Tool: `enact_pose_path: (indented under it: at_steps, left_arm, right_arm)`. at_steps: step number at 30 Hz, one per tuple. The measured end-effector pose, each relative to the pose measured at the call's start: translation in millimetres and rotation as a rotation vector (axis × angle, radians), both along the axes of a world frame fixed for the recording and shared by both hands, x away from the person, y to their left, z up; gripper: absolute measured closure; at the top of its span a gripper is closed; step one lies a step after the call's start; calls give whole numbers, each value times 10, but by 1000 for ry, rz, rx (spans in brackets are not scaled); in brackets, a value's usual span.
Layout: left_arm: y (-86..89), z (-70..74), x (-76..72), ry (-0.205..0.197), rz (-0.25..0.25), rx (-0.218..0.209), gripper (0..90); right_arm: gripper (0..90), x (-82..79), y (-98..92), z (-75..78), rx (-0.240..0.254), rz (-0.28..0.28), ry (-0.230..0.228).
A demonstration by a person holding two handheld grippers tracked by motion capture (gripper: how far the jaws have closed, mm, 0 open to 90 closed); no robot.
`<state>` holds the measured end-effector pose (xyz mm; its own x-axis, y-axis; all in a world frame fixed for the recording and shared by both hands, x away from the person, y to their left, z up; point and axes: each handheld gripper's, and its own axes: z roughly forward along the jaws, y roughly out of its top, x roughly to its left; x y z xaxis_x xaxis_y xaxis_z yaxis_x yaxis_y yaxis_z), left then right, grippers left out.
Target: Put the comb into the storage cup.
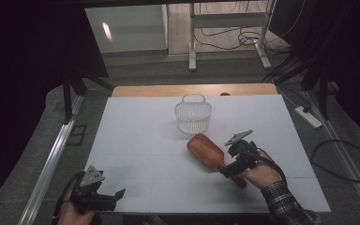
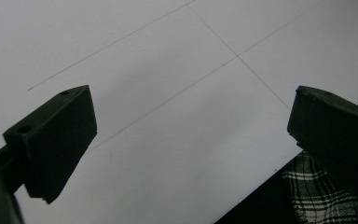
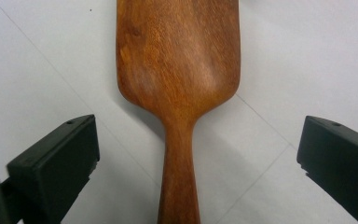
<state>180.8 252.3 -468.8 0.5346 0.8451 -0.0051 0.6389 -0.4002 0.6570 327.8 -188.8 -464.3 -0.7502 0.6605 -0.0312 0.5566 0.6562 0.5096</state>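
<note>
So the wooden paddle brush (image 1: 212,155) is lying flat on the white table (image 1: 136,140), a bit right of centre in the high view, just below the little white basket (image 1: 193,115) and apart from it. Its long axis runs diagonally; the wide head points to the upper left of the frame, the handle trails toward the lower right, under the right gripper (image 1: 236,161). In the right gripper view the brush (image 3: 179,70) goes straight up the middle, head at the top, smooth back side facing the camera.

Looks like solid stiff wood to me, so no flex, moderate weight with most of it in the head; the finish seems glossy, so probably a bit slippery. I'd pinch the narrow neck of the handle near the head, so it doesn't tip.

Jaws: the right gripper stands wide open, 2 pads well clear on either side of the handle, not touching it; the left gripper (image 1: 104,199) at the lower left is open too, nothing but bare table between its jaws.
</note>
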Motion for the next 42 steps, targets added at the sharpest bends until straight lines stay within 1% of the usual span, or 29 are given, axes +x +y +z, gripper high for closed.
enact_pose_path:
  at_steps: [1,3,6,9,10,11,14,18,19,21,26,29,32,34,36,42]
  left_arm:
    - [1,1,0,0,0,1,20]
    - [0,0,0,0,0,0,20]
    - [-3,-1,1,0,-1,2,20]
    - [-8,-1,1,-1,-1,6,20]
    - [-9,-1,1,0,-2,7,20]
    - [-10,-1,1,0,-3,9,20]
    - [-12,-2,1,0,-4,11,20]
    - [-12,-2,1,0,-5,11,20]
    - [-13,-2,2,0,-6,12,20]
    - [-13,-3,2,1,-7,13,20]
    - [-13,-3,2,1,-6,12,20]
    - [-14,-3,2,1,-8,12,20]
    - [-13,-3,2,1,-7,12,20]
    - [-13,-3,2,1,-8,12,20]
    - [-13,-3,2,1,-8,11,20]
    - [-14,-3,2,0,-9,13,20]
  right_arm:
    - [0,3,-1,-3,4,2,-2]
    - [0,13,-1,-9,17,2,11]
    - [0,24,-3,-27,22,4,18]
    - [0,32,14,-61,47,10,55]
    - [0,32,14,-61,47,10,55]
    - [0,32,28,-76,35,11,59]
    - [0,22,65,-108,-10,21,49]
    - [0,14,103,-147,-35,20,43]
    - [0,8,124,-166,-52,21,46]
    - [0,5,143,-192,-67,30,49]
    - [0,-3,187,-261,-115,29,64]
    - [0,2,183,-287,-110,17,80]
    - [0,11,174,-299,-116,11,90]
    - [0,31,156,-314,-106,1,104]
    - [0,33,155,-315,-107,-2,106]
    - [0,34,154,-328,-115,11,126]
